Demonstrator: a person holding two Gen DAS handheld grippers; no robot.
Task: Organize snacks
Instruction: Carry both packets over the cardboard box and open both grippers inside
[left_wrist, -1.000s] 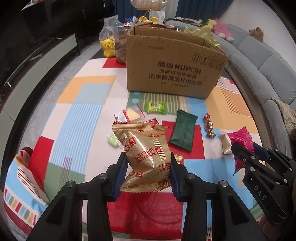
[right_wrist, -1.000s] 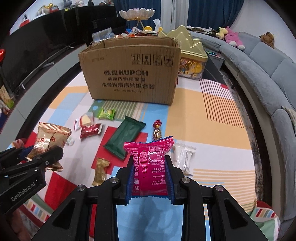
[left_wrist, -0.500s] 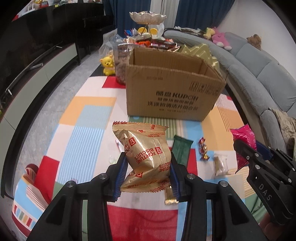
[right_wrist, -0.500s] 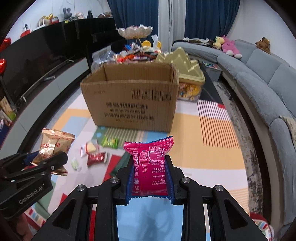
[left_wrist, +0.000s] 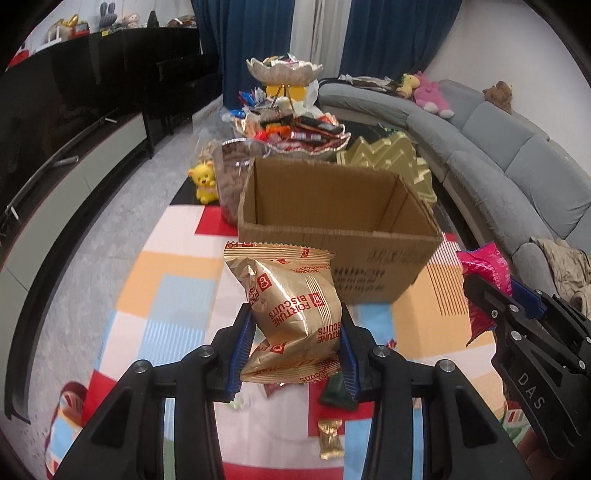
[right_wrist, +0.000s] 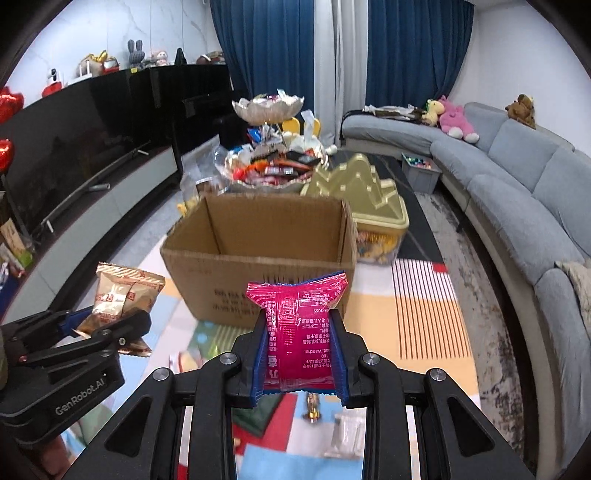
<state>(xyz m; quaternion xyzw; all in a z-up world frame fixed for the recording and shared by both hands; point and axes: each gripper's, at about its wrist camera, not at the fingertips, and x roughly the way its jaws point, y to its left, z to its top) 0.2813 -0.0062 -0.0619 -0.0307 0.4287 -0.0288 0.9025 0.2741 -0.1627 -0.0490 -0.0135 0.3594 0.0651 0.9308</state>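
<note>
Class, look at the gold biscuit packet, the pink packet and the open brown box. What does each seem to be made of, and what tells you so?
Gold biscuit packet: probably metallised plastic film, glossy; it shows bright highlights, creases and crimped ends.
Pink packet: likely shiny plastic film; glare on the printed surface, serrated edge.
Brown box: corrugated cardboard, matte; flat brown walls with fold lines and printed markings.

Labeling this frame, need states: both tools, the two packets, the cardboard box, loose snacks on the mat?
left tool: shut on gold biscuit packet
right tool: shut on pink packet
gold biscuit packet: held off the mat, upright
pink packet: held off the mat, upright
cardboard box: open-topped, upright, bottom hidden
small gold candy: lying on the mat
</note>
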